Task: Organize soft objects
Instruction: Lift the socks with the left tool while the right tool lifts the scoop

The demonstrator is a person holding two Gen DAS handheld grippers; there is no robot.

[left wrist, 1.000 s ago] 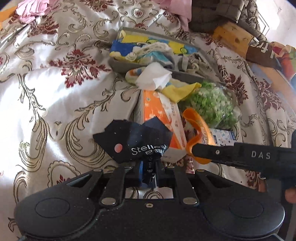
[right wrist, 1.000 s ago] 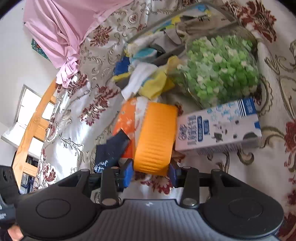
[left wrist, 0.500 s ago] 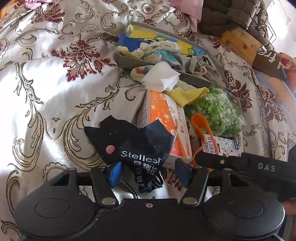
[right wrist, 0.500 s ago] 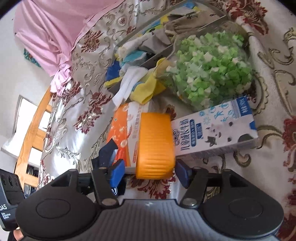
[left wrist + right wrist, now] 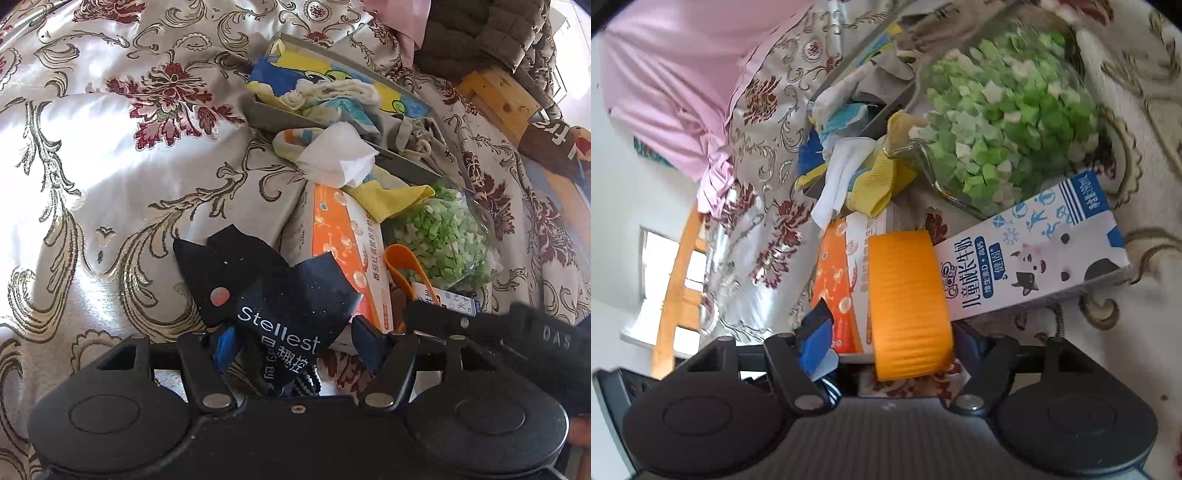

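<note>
A floral bedspread (image 5: 110, 155), satin with gold scrolls and dark red blooms, fills most of both views. At 12 o'clock in the left wrist view a grey tray (image 5: 402, 158) sits on it, heaped with a blue and yellow cloth (image 5: 332, 74) and pale socks. A white tissue (image 5: 336, 155) and a yellow cloth (image 5: 391, 195) spill over the tray's near edge.

At 2 o'clock from the left gripper lies a clear bag of green bits (image 5: 443, 240). An orange box (image 5: 340, 251) lies just beside it, and in the right wrist view a milk carton (image 5: 1027, 258) lies at 2 o'clock, touching an orange band (image 5: 908, 306).

The dark cloth (image 5: 266, 295), printed "Stellest", lies crumpled on the bedspread at 6 o'clock, leaning on the orange box. The left gripper (image 5: 295, 350) has just been opening; its jaws now stand wide, with the cloth's lower end between them and neither pad pressing it.

The right gripper (image 5: 890, 350) has also just been opening, wider within the last instant. The orange band stands between its jaws at 6 o'clock in its view; a gap shows on the left side, the right pad sits close to the band's edge, and I cannot tell whether it touches.
</note>
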